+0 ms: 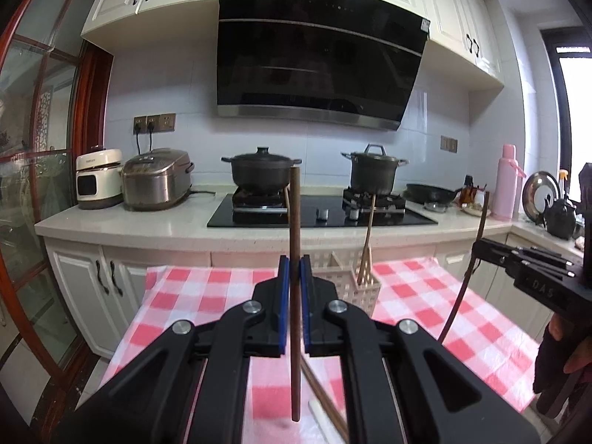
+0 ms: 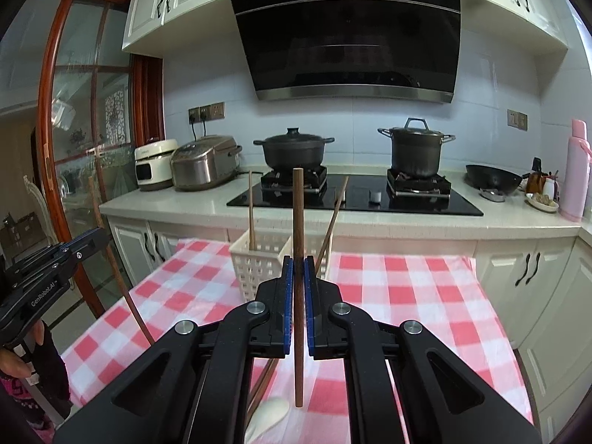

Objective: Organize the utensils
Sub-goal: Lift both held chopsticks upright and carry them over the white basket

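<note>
My left gripper (image 1: 295, 261) is shut on a brown wooden chopstick (image 1: 295, 214) that stands upright above the pink checked table (image 1: 462, 333). My right gripper (image 2: 298, 261) is shut on a matching chopstick (image 2: 298, 214), also upright. Each gripper shows in the other view: the right gripper (image 1: 478, 247) at the right edge, the left gripper (image 2: 97, 237) at the left. A white lattice basket (image 2: 259, 262) (image 1: 351, 285) stands at the table's far edge, ahead of both, with wooden utensils (image 2: 251, 211) (image 1: 368, 244) leaning in it. A white spoon (image 2: 270, 414) and more chopsticks (image 1: 325, 399) lie on the cloth under the grippers.
Behind the table runs a counter (image 1: 129, 225) with a black hob (image 1: 259, 218), two dark pots (image 1: 261, 172), a rice cooker (image 1: 157, 179), a wok (image 2: 494, 177) and a pink flask (image 1: 507, 181). A range hood (image 1: 318, 48) hangs above. A person's hand (image 1: 577, 347) holds the right gripper.
</note>
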`<state>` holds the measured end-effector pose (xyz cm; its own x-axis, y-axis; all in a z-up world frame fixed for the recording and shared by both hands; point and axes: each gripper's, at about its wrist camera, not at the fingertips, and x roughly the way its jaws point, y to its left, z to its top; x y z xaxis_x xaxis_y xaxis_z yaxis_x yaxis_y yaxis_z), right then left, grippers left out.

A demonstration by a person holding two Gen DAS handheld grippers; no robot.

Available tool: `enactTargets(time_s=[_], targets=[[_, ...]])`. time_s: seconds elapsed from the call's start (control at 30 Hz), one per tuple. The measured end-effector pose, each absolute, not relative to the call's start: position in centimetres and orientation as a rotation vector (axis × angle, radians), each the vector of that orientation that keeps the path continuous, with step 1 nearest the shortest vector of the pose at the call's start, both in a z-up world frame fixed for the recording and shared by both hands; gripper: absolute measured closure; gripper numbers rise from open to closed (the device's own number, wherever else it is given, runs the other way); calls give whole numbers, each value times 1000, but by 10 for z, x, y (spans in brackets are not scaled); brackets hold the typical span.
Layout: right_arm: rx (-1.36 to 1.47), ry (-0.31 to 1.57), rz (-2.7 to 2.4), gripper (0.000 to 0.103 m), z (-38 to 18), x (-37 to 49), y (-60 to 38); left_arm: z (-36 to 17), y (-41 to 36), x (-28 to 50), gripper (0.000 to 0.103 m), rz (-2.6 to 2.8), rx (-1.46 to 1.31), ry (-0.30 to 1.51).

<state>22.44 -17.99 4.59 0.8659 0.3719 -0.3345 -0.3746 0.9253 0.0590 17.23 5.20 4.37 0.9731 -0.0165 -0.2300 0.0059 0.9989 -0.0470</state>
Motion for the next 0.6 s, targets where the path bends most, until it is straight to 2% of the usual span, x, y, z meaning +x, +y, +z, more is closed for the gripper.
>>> enactTargets(time_s=[0.6], targets=[[12, 267, 349, 97, 121, 333, -161, 154, 52, 280, 97, -28, -117, 118]])
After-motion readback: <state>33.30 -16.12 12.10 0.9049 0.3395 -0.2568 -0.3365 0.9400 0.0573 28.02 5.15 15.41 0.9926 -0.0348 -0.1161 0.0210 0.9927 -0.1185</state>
